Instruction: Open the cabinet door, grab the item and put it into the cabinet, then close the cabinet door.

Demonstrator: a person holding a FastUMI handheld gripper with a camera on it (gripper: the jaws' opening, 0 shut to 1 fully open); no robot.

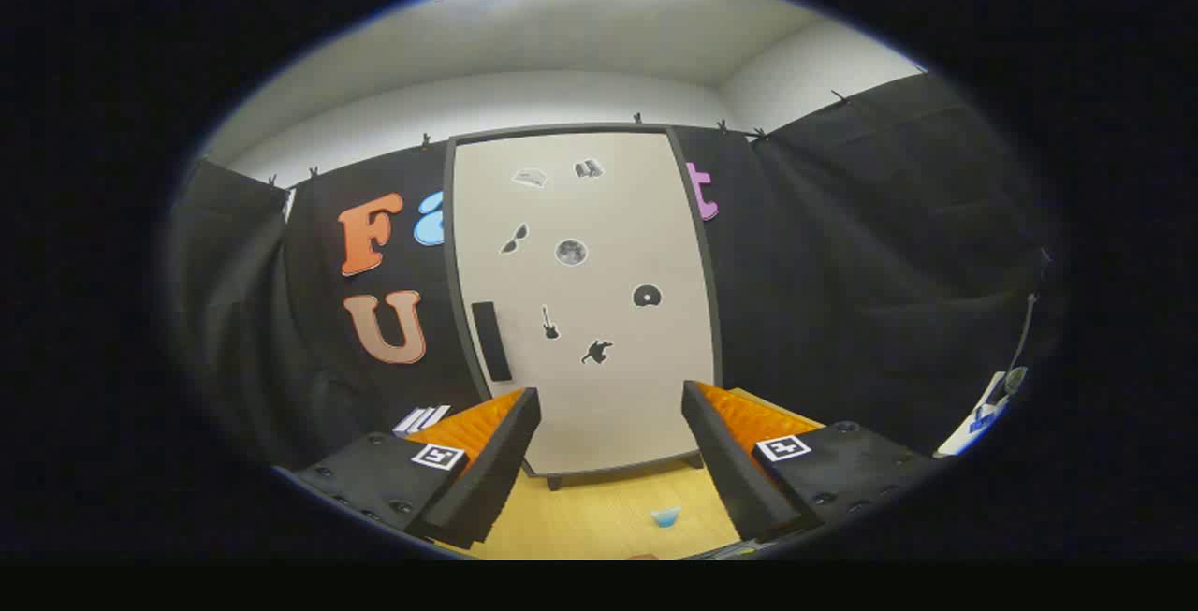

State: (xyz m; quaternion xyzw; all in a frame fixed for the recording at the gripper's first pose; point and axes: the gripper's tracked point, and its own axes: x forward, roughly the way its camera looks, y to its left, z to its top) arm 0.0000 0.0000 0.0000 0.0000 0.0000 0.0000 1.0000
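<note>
A tall cabinet (580, 302) with a pale door in a dark frame stands straight ahead on the wooden table, its door closed. A black vertical handle (491, 341) sits near the door's left edge, and several small dark stickers dot the door. My gripper (610, 414) is open with nothing between its fingers, held well back from the cabinet with the door showing in the gap. A small blue item (665, 516) lies on the table between the fingers and the cabinet's foot, closer to the right finger (725, 447).
The wooden tabletop (599, 517) runs from the fingers to the cabinet's base. Black cloth walls close in on both sides. A white and blue object (983, 414) with a cable sits at the far right, and white strips (421, 419) lie left of the left finger.
</note>
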